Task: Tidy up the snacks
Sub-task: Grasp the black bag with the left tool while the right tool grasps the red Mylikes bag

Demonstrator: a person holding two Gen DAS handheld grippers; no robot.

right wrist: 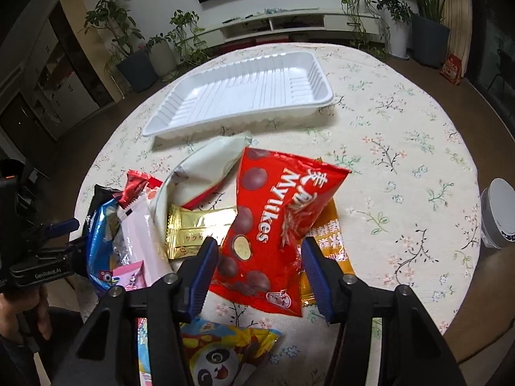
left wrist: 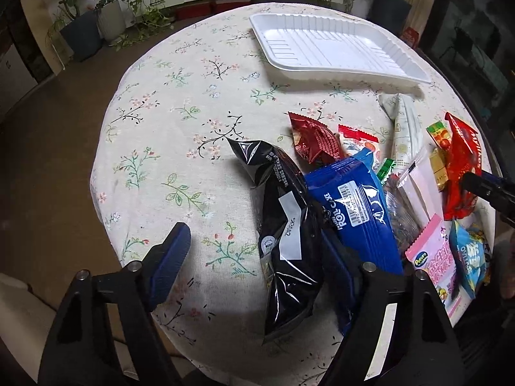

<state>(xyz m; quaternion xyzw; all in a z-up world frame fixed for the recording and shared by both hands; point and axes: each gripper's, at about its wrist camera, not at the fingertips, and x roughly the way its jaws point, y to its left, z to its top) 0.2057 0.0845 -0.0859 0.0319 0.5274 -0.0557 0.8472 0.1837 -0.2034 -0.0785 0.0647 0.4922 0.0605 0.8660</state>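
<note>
Right tool point(right wrist: 259, 268) spread wide, straddling the red Mylikes bag point(right wrist: 273, 225) but not yet pinching it! Left tool point(left wrist: 257, 257) gapes too, its fingers either side of the black pouch point(left wrist: 283, 225), gripping nothing. And the white tray point(right wrist: 244, 90)? Bare (not one packet in it), sitting beyond the snack pile point(left wrist: 386, 177) on the bench point(left wrist: 180, 122). Everything remains to be sorted, by my reckoning; the job has barely begun.

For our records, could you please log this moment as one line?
left gripper: open around black bag | right gripper: open around Mylikes bag | white tray: empty
</note>
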